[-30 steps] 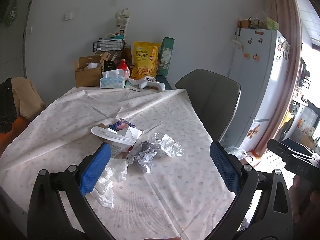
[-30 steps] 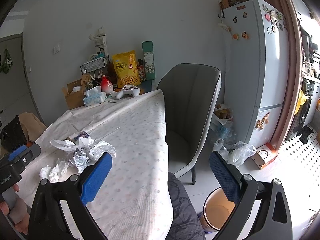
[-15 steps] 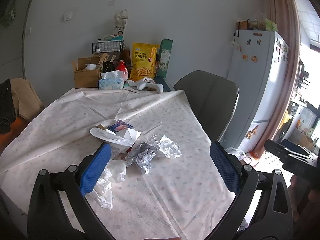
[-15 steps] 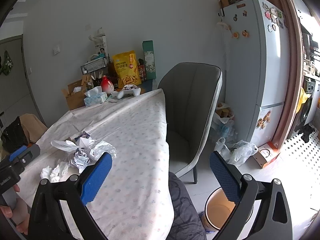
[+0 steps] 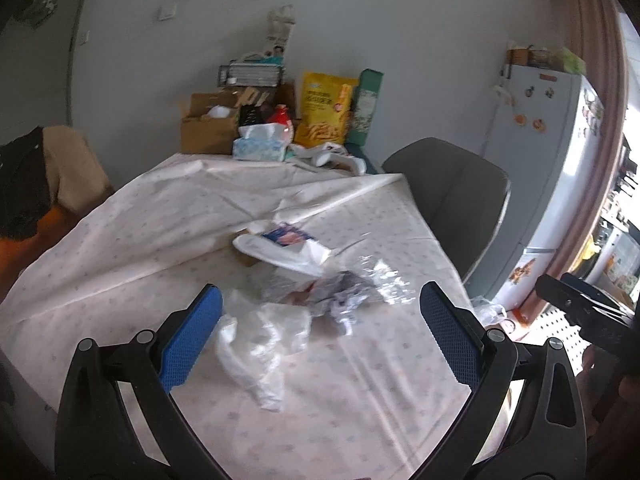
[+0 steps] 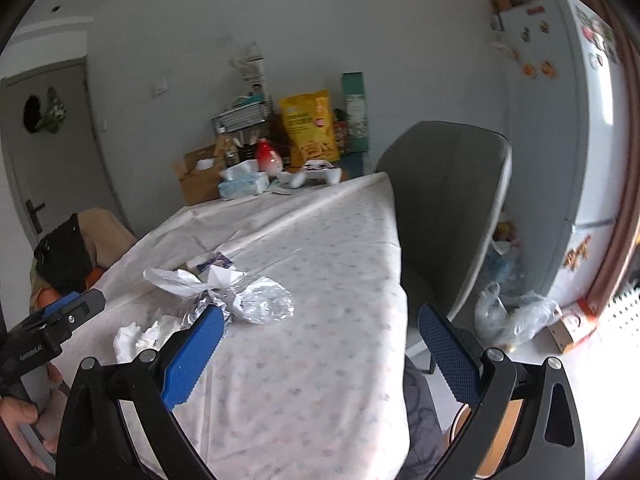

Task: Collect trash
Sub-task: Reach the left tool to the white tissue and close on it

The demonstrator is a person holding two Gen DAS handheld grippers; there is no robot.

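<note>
The left tongs [image 5: 320, 332] hung wide open over the near part of the tabletop [image 5: 120, 240], gripping nothing, their blue pads [image 5: 191, 340] spread to either side of a crumpled white tissue [image 5: 260, 340] that lay on the dotted cloth. Just beyond the tissue sat the rest of the trash: a crushed ball of foil [image 5: 352, 292] touching a white plastic wrapper [image 5: 280, 252], with a small printed packet [image 5: 288, 236] resting on it (the whole heap was somewhat blurred). The right tongs [image 6: 320, 344] were also spread open and empty, held nearer the table's right edge, with the same foil [image 6: 256, 300] and tissue [image 6: 136, 336] to their left. A grey chair [image 6: 448, 200] stood beside the table, a fridge [image 6: 580, 120] behind it. At the far end stood a tissue box [image 5: 260, 146], a yellow snack bag [image 5: 326, 112] and a cardboard box [image 5: 208, 124].
</note>
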